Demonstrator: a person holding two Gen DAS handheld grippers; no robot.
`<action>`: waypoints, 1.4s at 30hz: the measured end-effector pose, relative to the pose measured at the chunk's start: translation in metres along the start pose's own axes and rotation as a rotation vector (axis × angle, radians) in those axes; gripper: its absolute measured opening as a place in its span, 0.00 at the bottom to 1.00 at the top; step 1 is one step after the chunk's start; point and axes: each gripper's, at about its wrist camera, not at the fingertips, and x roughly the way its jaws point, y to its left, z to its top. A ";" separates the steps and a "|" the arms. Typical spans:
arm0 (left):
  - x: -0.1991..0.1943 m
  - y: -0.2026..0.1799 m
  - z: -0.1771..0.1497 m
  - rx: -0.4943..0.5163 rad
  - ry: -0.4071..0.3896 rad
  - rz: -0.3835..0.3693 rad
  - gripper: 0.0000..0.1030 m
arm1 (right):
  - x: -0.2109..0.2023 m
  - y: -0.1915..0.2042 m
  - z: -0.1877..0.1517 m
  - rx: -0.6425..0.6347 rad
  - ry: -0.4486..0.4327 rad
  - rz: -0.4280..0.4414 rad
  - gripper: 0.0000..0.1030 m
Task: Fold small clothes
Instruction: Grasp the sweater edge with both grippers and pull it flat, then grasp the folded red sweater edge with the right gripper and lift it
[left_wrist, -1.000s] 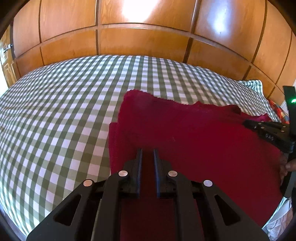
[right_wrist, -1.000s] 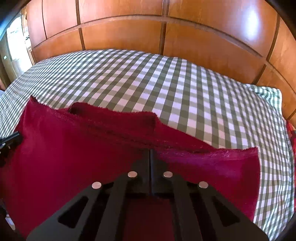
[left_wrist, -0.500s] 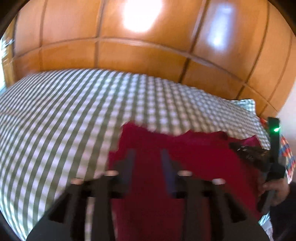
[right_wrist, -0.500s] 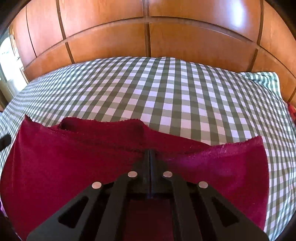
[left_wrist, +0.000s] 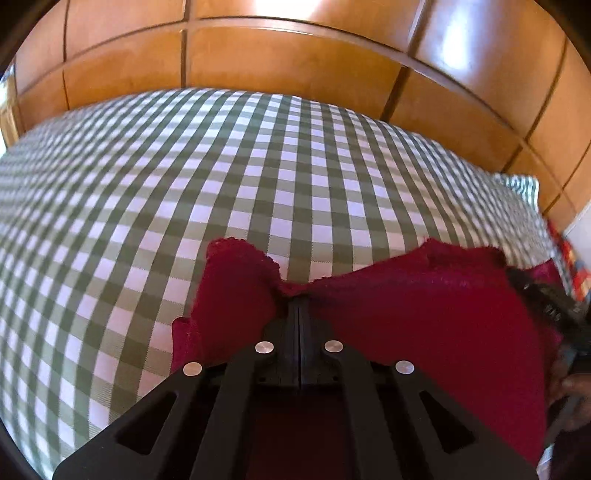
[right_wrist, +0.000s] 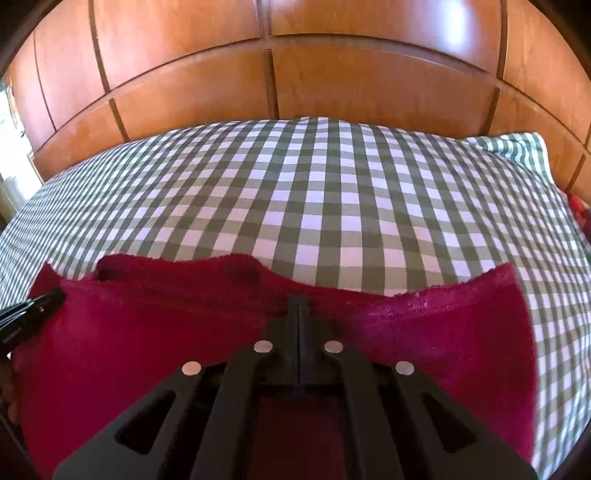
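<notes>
The 1 red cloth (left_wrist: 424, 325) on the checked bed (left_wrist: 184, 206) is now pinched at its far edge by both tools, left tool (left_wrist: 298, 300) newly clamped shut, right tool (right_wrist: 298, 299) clamped as before.

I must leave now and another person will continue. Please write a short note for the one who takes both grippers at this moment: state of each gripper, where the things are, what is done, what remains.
Left gripper: shut on the far edge of the red cloth, near its left corner.
Right gripper: shut on the same far edge, further right.
The red cloth lies on the checked bedcover, at its near side, in front of the wooden panel wall. Its far edge is pinched and wavy.
Done: both grips are taken.
Left: probably carry the held edge over to make the fold, release and smooth. Whether an earlier fold exists cannot be told.
</notes>
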 end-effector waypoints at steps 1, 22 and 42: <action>0.001 0.000 0.002 0.002 0.001 -0.001 0.01 | 0.000 0.002 -0.001 -0.006 -0.002 -0.005 0.00; -0.085 -0.030 -0.059 0.064 -0.121 0.112 0.01 | -0.104 -0.010 -0.070 0.074 -0.077 0.042 0.72; -0.084 -0.022 -0.086 0.052 -0.117 0.098 0.01 | -0.140 -0.067 -0.110 0.198 -0.054 -0.019 0.72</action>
